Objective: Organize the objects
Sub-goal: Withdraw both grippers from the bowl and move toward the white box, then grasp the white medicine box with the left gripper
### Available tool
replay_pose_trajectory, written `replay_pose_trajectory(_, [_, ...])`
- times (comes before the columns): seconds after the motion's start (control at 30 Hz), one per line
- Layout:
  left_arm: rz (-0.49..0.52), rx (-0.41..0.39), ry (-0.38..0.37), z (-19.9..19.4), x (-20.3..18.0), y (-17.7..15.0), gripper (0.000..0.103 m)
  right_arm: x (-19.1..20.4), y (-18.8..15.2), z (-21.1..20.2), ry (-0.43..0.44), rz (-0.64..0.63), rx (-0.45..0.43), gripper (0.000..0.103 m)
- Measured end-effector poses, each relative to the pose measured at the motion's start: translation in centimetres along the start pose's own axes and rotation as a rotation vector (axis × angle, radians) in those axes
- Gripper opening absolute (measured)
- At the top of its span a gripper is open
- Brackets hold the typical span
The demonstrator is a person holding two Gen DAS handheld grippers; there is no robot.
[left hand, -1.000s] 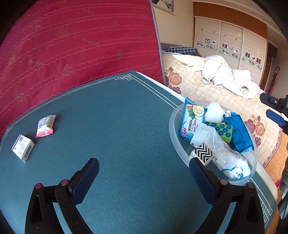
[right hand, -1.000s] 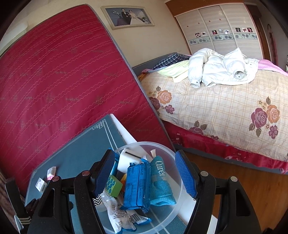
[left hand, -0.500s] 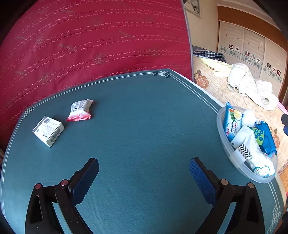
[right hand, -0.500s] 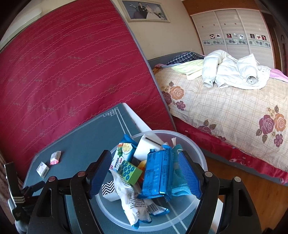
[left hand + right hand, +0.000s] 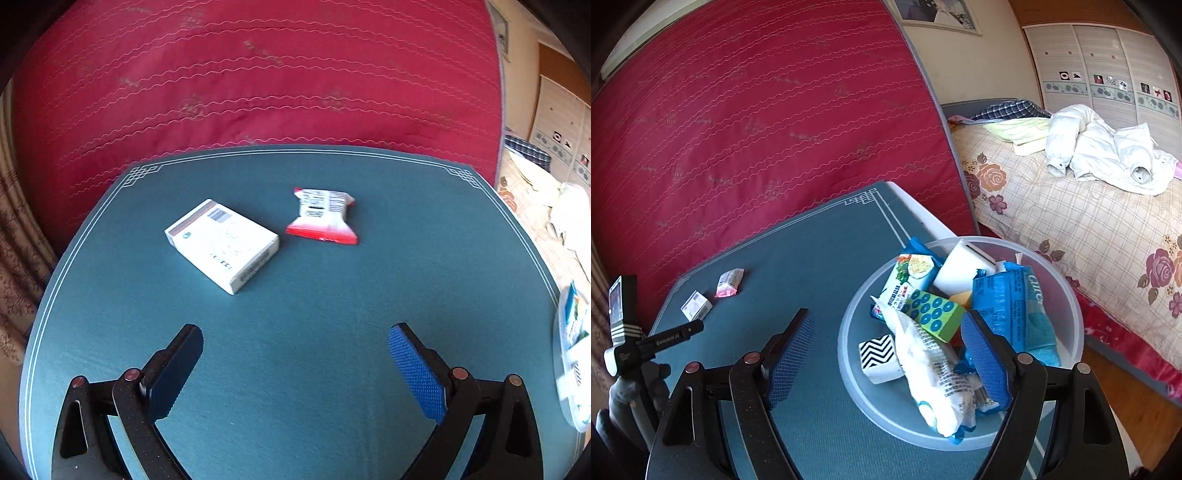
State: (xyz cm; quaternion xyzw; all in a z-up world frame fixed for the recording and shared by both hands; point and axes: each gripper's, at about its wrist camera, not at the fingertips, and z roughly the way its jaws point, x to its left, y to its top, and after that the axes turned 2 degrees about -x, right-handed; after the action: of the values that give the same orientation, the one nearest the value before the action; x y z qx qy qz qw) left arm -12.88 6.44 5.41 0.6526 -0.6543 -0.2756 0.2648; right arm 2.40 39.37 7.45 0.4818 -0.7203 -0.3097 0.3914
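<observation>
- Nearest in the left wrist view, the left gripper [image 5: 295, 373] has its fingers spread wide with nothing between them, only bare green table mat [image 5: 295, 406].
- Nearest in the right wrist view, the right gripper [image 5: 886, 354] is over the near side of the clear plastic bowl [image 5: 1067, 295]; its jaws are opening, and no pad presses on anything, though a white packet [image 5: 931, 373] lies below the gap.
- The bowl, at the right end of the table, already holds most things: a blue wipes pack [image 5: 1004, 306], a green dotted box [image 5: 934, 314], a zigzag-patterned block [image 5: 879, 356] and a noodle packet [image 5: 910, 273]. That part looks done.
- Left to collect, by my reading: a white carton [image 5: 221, 243] and a red-and-white sachet [image 5: 321, 218], lying just beside each other on the mat, well apart from the bowl.
- The left view shows those two close and readable, but only a sliver of the bowl at its right edge.
- The right view shows the bowl's contents, the two leftovers small at the far left, and the body of the other gripper at the left edge.
- Farthest, only the right view shows the bed [image 5: 1071, 229]; both show the red mattress [image 5: 258, 74] leaning behind the table.
</observation>
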Motion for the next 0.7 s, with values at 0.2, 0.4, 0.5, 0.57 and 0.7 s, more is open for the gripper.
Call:
replay_pose_trajectory(0.2, [-0.102,0.013,0.071,1.6,3.8,3.0,0.102,3.2,-0.3,0.9,0.055,-0.054,0.022,0.082])
replay_pose_trajectory(0.4, [-0.208,0.043,0.091,4.1,5.9,5.3,0.102,5.9,-1.1,1.9,0.104,-0.108,0.054,0.082])
replay_pose_trajectory(0.5, [-0.245,0.067,0.106,5.7,6.2,6.1,0.102,6.6,-1.5,2.4,0.116,-0.119,0.068,0.082])
replay_pose_trajectory(0.57, [-0.262,0.087,0.12,6.9,6.2,6.3,0.102,6.7,-1.8,2.6,0.12,-0.122,0.077,0.082])
replay_pose_trajectory(0.7, [-0.256,0.114,0.169,8.8,6.0,6.5,0.102,6.7,-2.2,3.0,0.111,-0.122,0.084,0.082])
